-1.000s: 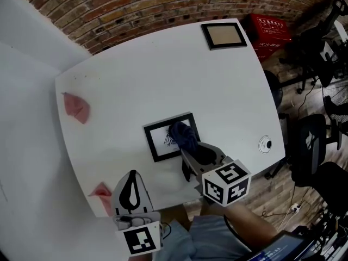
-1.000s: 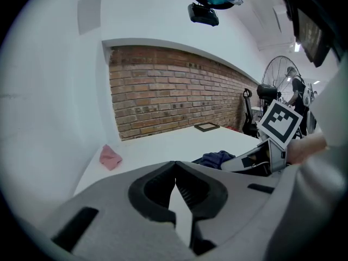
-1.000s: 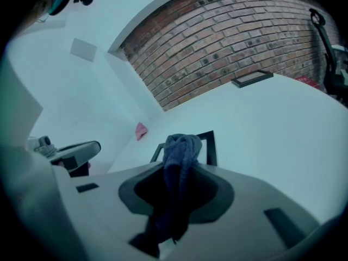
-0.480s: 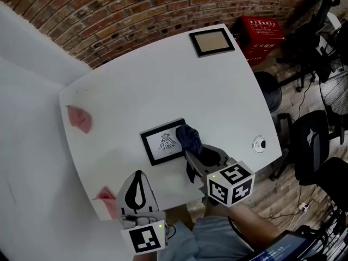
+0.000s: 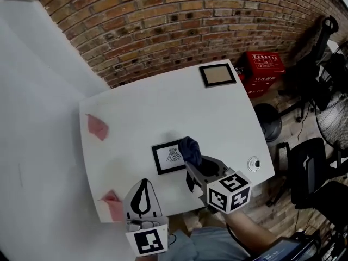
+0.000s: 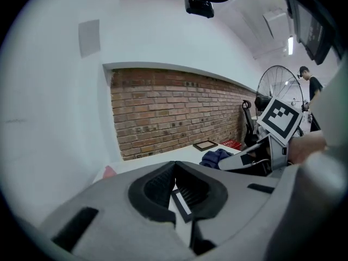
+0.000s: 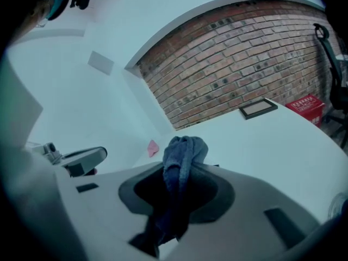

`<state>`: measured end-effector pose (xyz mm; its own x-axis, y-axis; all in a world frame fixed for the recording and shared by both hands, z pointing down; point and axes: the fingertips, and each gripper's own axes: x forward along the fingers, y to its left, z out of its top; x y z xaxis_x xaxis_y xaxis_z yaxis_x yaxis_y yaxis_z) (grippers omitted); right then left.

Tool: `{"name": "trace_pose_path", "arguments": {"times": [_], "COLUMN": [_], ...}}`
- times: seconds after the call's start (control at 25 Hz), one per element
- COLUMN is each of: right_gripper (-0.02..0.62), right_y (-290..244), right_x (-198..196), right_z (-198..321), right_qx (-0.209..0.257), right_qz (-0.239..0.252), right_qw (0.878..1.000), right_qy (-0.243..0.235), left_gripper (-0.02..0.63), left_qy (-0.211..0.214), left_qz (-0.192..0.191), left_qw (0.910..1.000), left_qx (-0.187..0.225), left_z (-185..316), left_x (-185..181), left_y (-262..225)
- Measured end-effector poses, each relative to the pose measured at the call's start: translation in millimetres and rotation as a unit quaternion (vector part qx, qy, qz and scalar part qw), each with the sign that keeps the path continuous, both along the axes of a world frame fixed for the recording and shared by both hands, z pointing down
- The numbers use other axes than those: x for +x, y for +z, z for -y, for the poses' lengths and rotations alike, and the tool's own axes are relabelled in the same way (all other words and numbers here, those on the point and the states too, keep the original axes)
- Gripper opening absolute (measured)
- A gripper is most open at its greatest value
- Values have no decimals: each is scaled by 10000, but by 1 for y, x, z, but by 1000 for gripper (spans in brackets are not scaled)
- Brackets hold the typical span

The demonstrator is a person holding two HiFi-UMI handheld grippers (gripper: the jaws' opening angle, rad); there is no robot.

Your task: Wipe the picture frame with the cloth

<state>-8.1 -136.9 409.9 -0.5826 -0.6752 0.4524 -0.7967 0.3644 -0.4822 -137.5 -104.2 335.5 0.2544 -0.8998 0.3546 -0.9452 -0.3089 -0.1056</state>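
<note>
Right gripper (image 5: 191,161) pinches blue cloth (image 5: 189,147), wad poking past jaw tips as wiping pad, over right edge of picture frame (image 5: 169,159) lying flat on white table (image 5: 163,107). Left gripper (image 5: 142,185) hovers at near edge, jaws pressed together on nothing, clear of the work.

1. The left gripper (image 6: 174,163) fills the lower field. Its jaws meet at the tips with nothing between them.
2. Below the tips, a black edge of the picture frame (image 6: 181,203) shows on the white tabletop (image 6: 142,164).
3. The blue cloth (image 6: 216,156) sits at the tip of the right gripper (image 6: 234,160).
4. A second frame (image 6: 205,144) lies at the far end, near the brick wall (image 6: 174,113).
</note>
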Motion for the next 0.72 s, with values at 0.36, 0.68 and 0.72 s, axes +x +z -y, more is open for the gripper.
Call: {"name": "trace_pose_path", "arguments": {"times": [0.36, 0.68, 0.72], "right_gripper": [109, 109, 109], "right_y": [-8, 16, 21], "right_x": [-55, -98, -102], "right_z": [10, 20, 20], "right_qx": [43, -197, -244], "right_qz": [61, -24, -36], "right_qw": [9987, 9965, 9962], "right_qy": [-497, -808, -835], "left_gripper": [9, 9, 9], "left_qy": [-495, -748, -766], "left_qz": [-36, -96, -106], "left_qw": [9988, 9969, 9967], "left_qx": [14, -202, -248], "left_z": [-8, 0, 1], "left_x": [-50, -89, -92], "left_y": [-5, 17, 22]}}
